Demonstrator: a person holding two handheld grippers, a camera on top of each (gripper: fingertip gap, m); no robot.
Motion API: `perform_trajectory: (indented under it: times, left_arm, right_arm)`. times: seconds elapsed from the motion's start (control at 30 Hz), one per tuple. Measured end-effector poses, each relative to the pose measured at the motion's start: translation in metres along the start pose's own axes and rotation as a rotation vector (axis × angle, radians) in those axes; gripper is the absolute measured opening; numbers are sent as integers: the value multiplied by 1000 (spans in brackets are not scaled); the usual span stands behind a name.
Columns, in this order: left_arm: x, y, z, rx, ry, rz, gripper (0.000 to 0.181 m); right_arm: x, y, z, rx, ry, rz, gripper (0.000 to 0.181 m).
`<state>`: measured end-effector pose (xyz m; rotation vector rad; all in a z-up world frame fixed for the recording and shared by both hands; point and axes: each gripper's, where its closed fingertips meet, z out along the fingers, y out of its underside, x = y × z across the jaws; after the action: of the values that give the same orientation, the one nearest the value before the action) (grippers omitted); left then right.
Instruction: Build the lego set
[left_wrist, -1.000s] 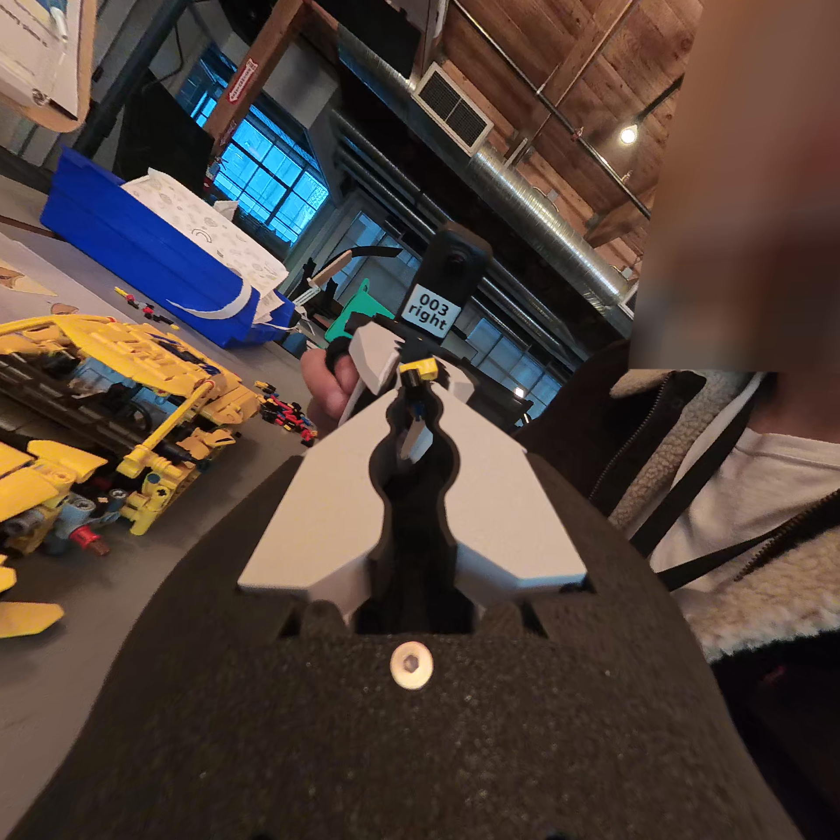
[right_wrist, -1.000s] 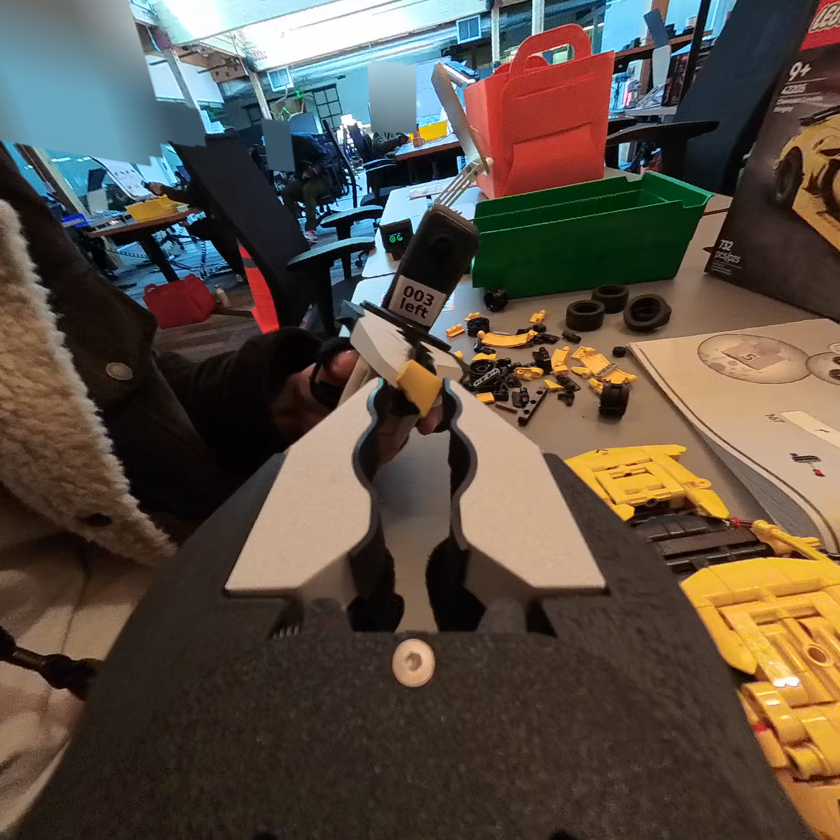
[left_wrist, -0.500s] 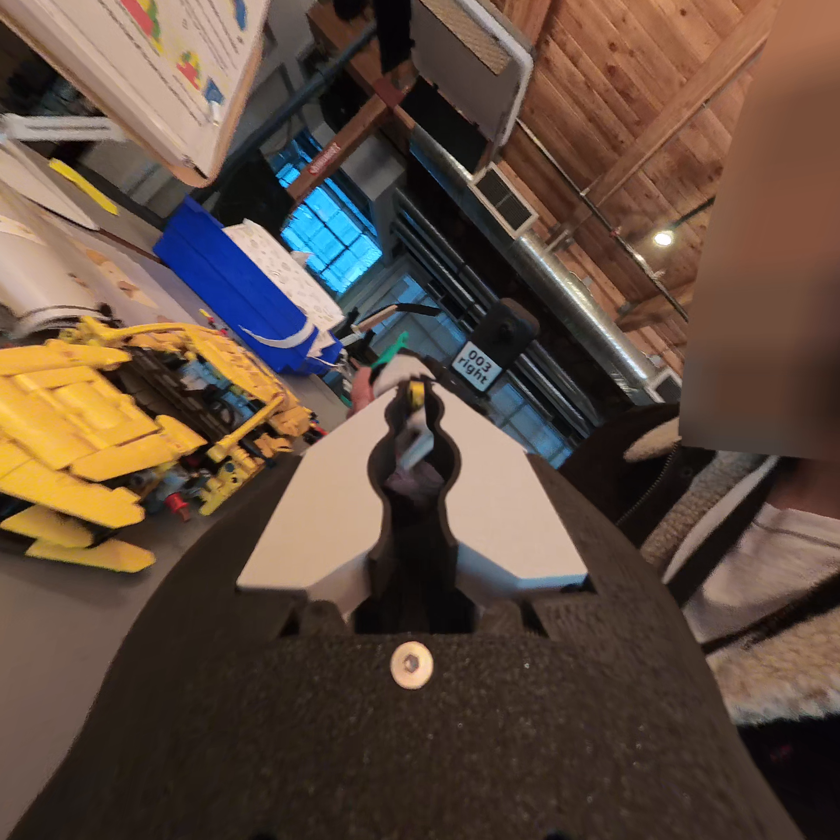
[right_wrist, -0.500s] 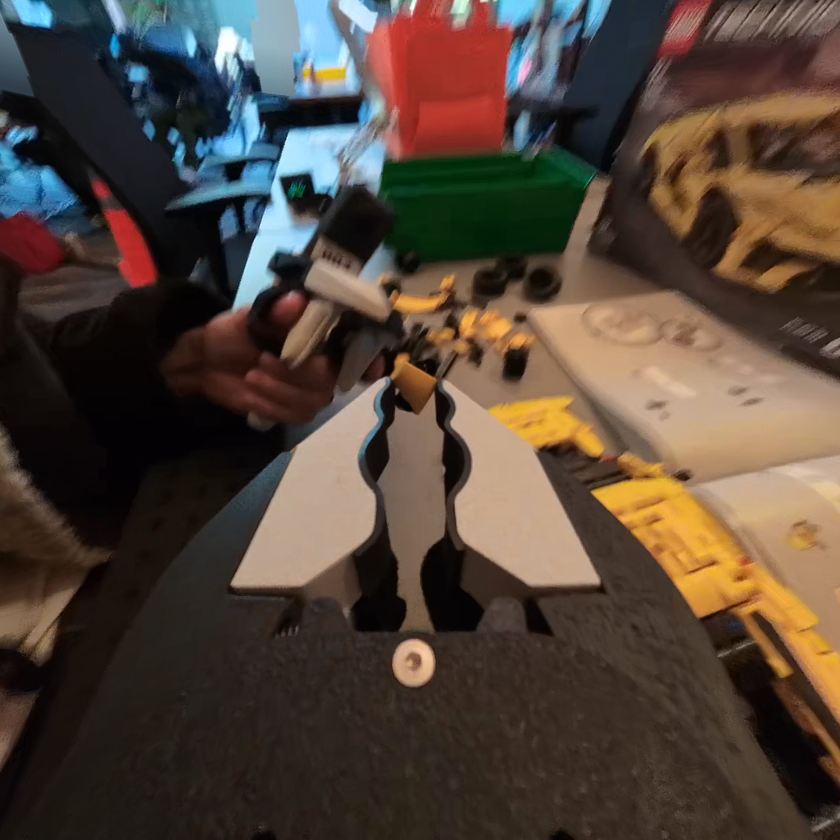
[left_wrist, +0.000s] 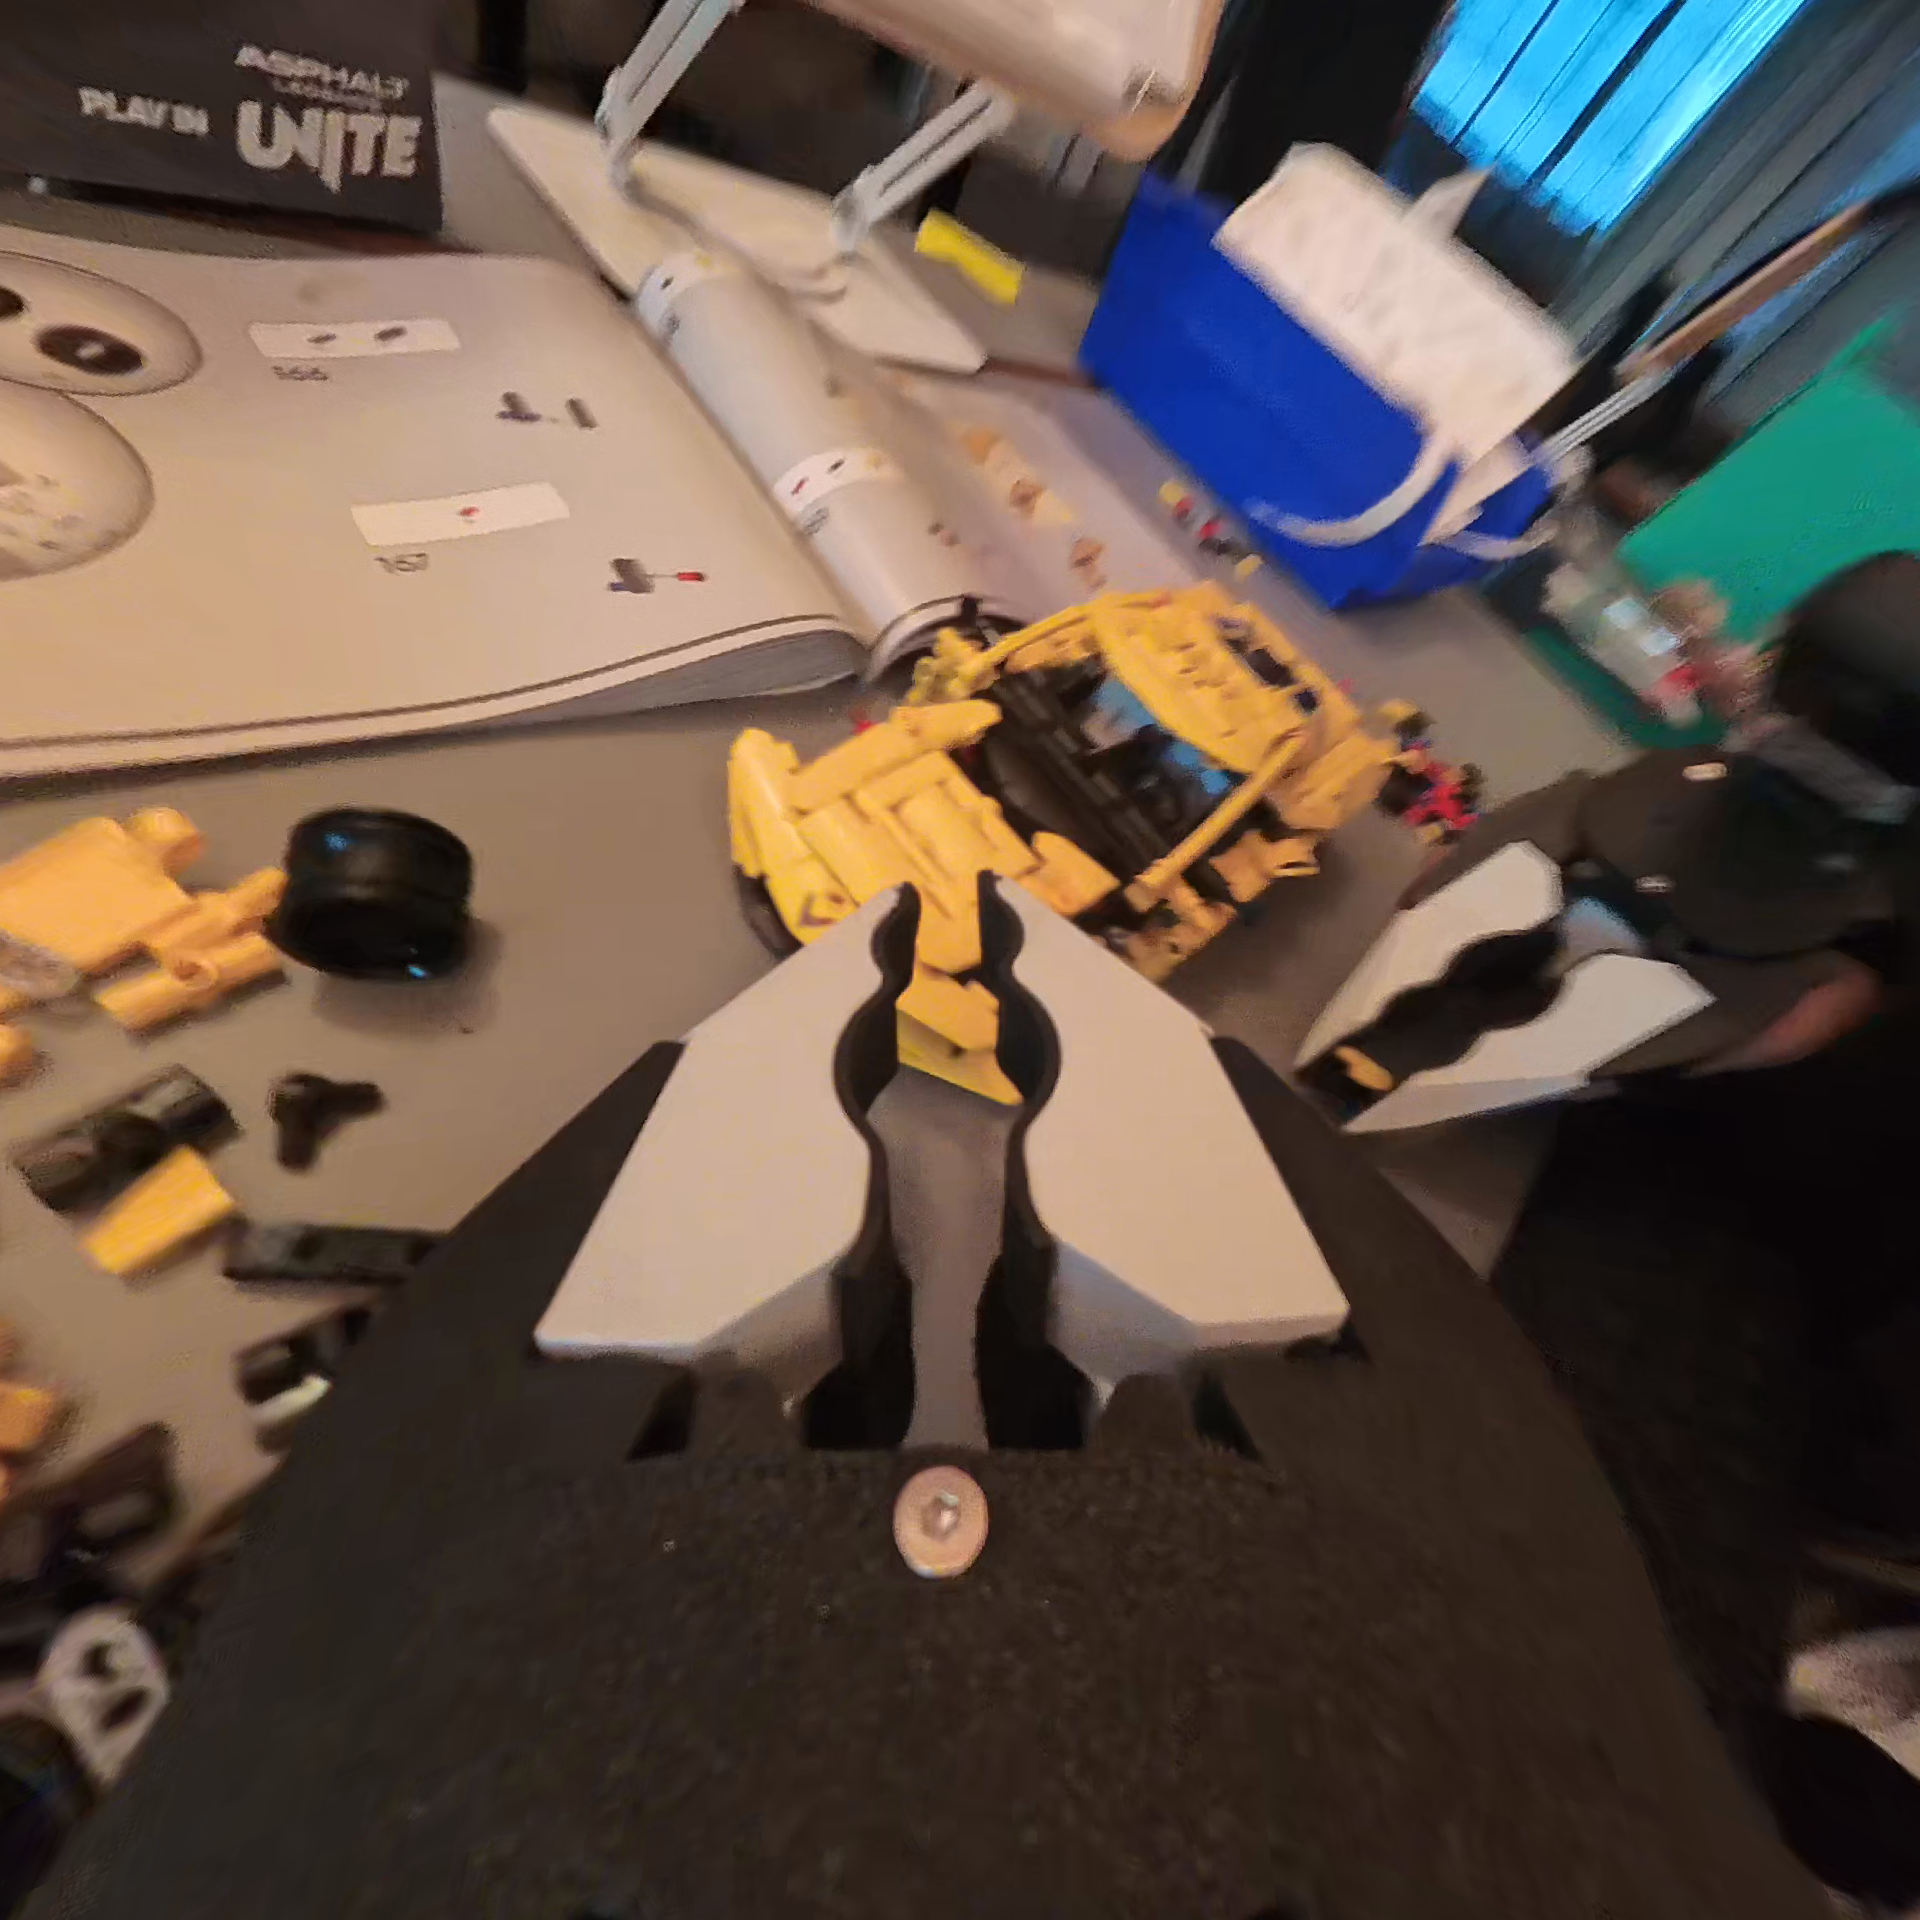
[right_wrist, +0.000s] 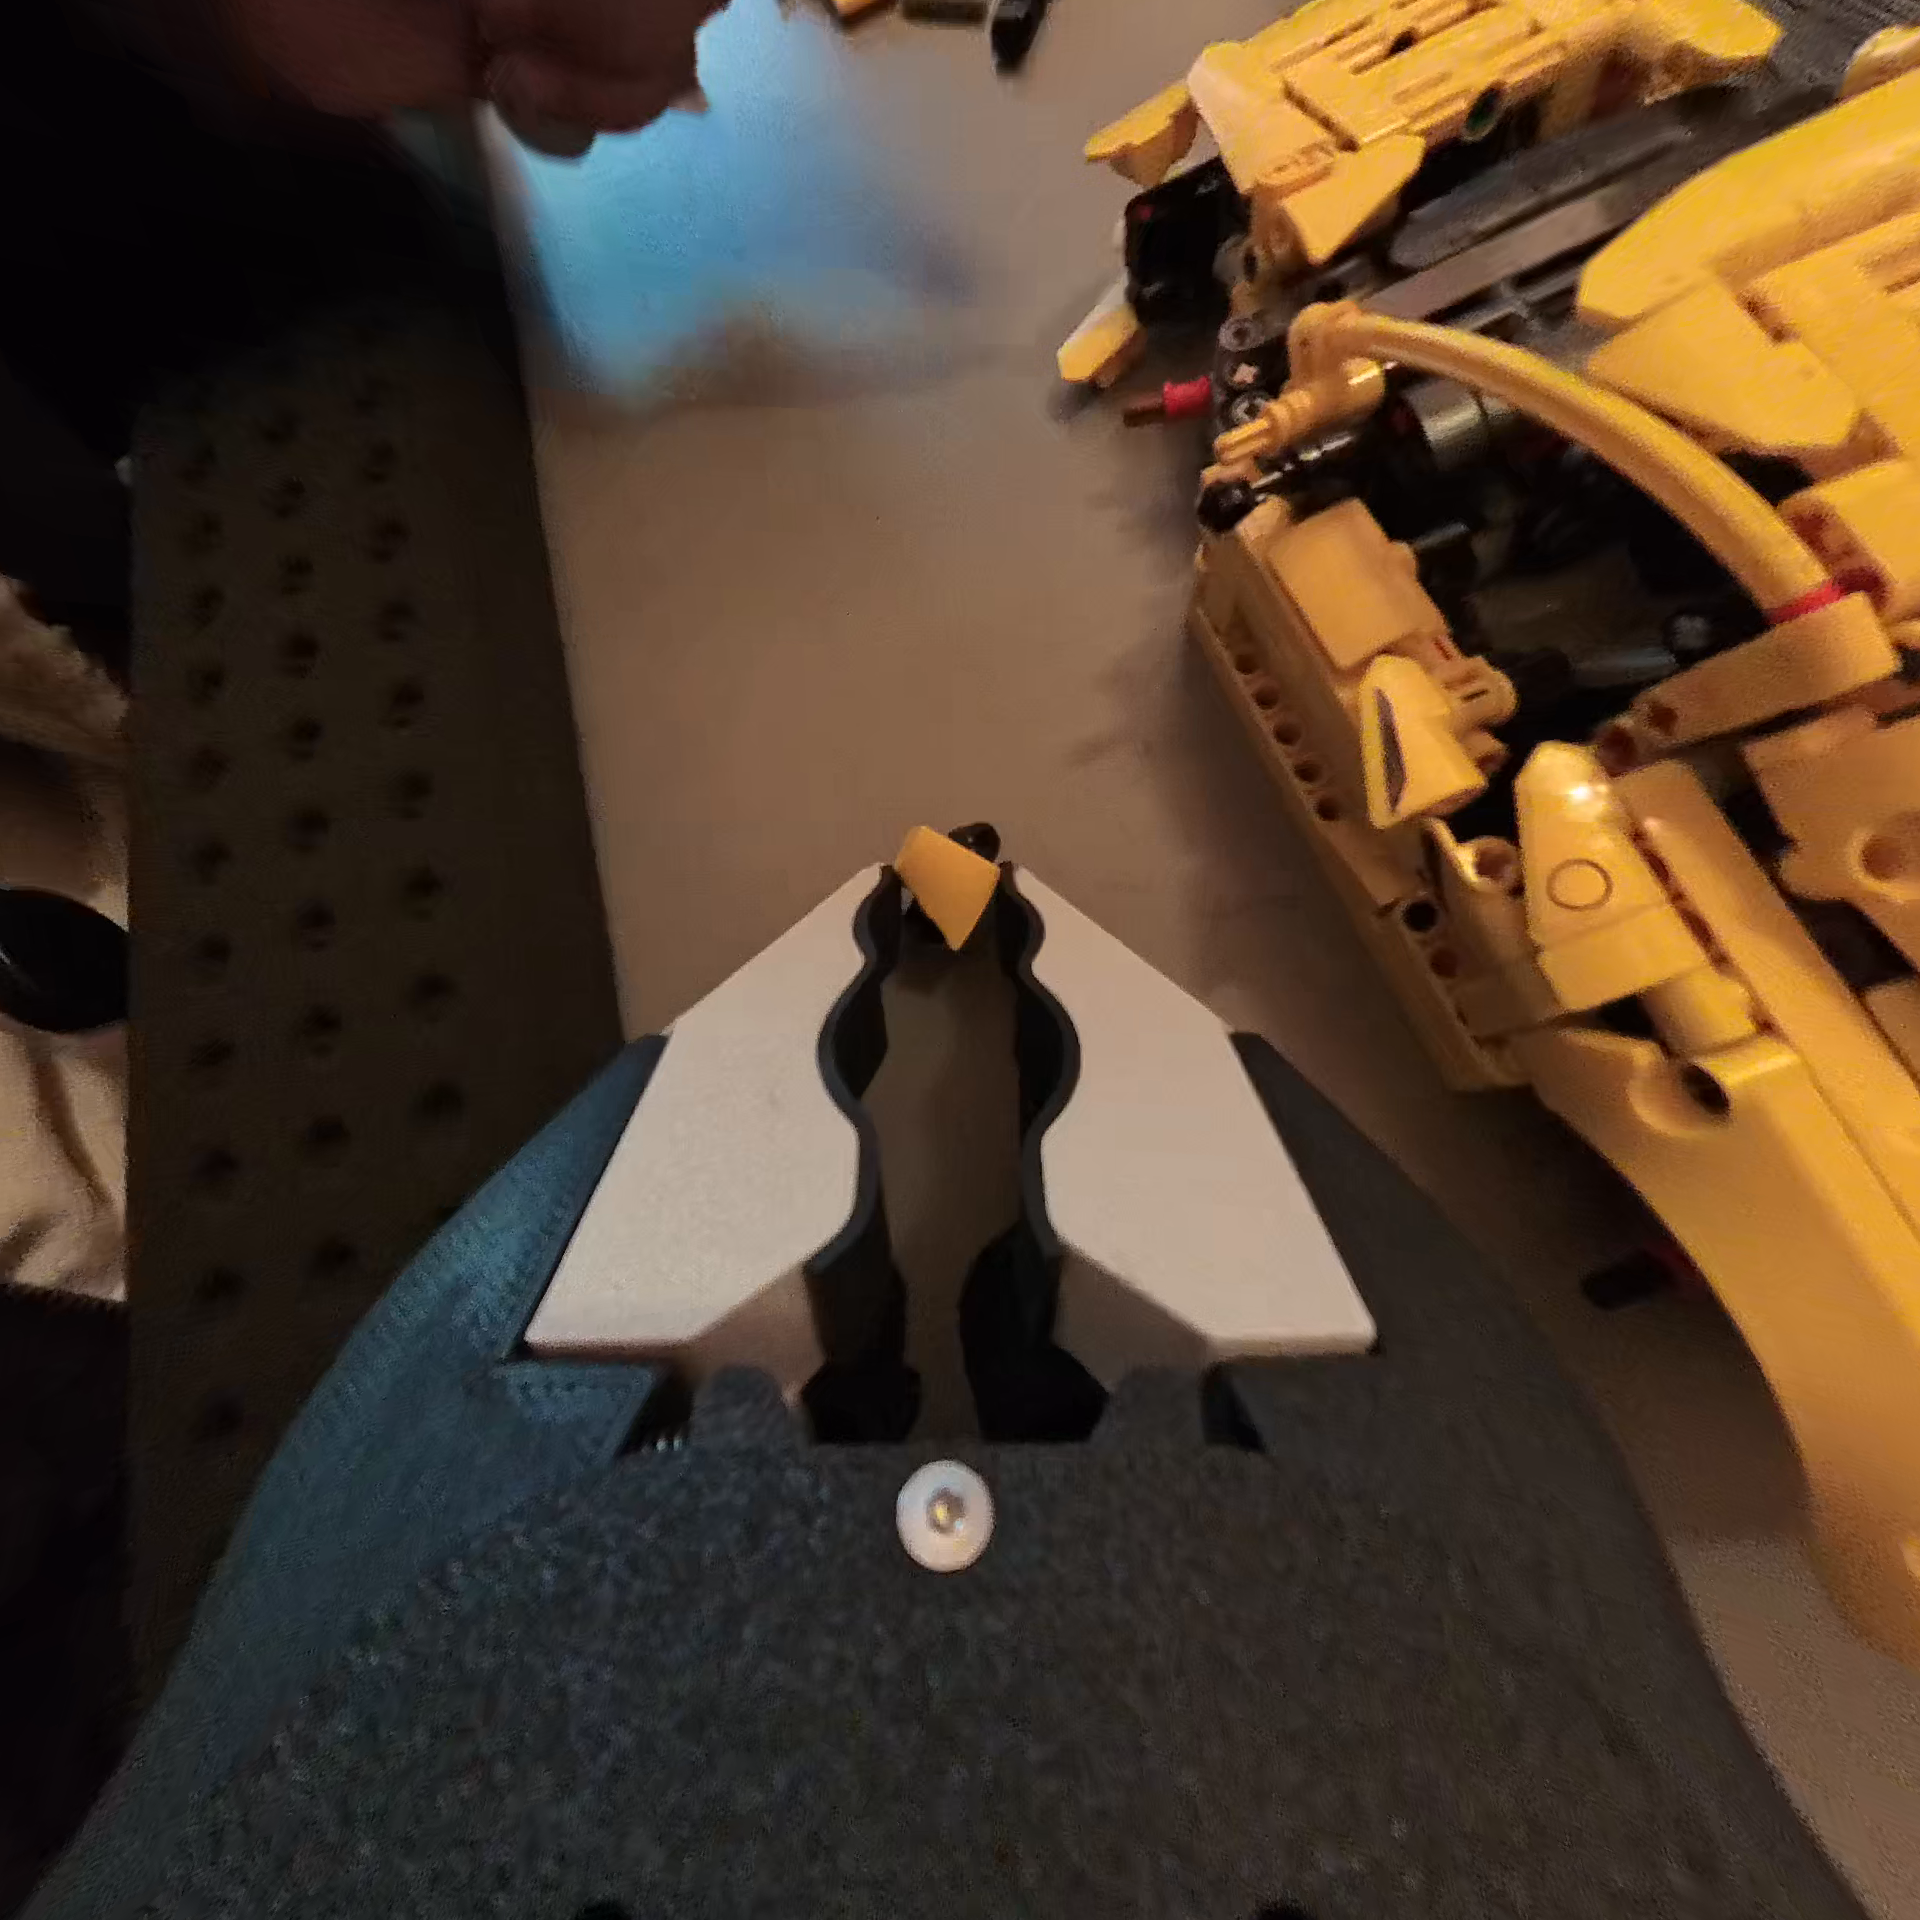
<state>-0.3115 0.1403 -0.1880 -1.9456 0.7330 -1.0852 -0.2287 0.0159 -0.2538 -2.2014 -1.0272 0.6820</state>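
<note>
In the left wrist view, the left claw (left_wrist: 943, 914) hangs over the worktop (left_wrist: 603, 831). Straight ahead of it sits the car model (left_wrist: 1049, 790), and an open booklet (left_wrist: 395, 499) lies beyond that to the left. A tyre (left_wrist: 376, 906) and loose pieces (left_wrist: 156, 1195) lie left of the claw. The right claw (left_wrist: 1340, 1070) is near on its right. A bin (left_wrist: 1278, 416) stands far ahead to the right.

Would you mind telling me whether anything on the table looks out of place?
Nothing stands out: loose parts and a tyre lie scattered beside the half-built yellow car, as expected mid-build.
</note>
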Motion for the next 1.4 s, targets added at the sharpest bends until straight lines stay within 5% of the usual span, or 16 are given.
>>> perform_trajectory:
  times: [0.17,0.3,0.4,0.53,0.63,0.77,1.03,1.13,1.23,1.4]
  left_arm:
    - [-5,-55,42,-147,-33,117,16]
    - [-6,-104,103,-236,-35,194,24]
    - [-27,-126,137,-191,-133,237,25]
    - [-44,-106,155,-142,-110,134,25]
    - [-52,-86,147,-170,-77,129,25]
    - [-56,-95,140,-132,-61,145,25]
    - [-64,-80,146,-169,-52,135,25]
    - [-65,-78,146,-175,-49,126,25]
    - [-67,-77,145,-172,-43,114,25]
    - [-62,-76,146,-164,-10,85,25]
  right_arm:
    - [7,2,-10,20,40,4,22]
    - [27,-4,-57,145,123,36,25]
    - [91,17,-123,196,407,65,13]
    - [169,76,-177,49,644,187,12]
    - [177,91,-166,9,552,247,13]
    - [181,106,-165,-91,578,231,12]
    - [178,100,-163,-144,564,215,2]
    - [139,50,-156,-17,414,196,1]
    - [78,12,-118,11,224,99,1]
    - [29,9,-55,-16,138,30,1]
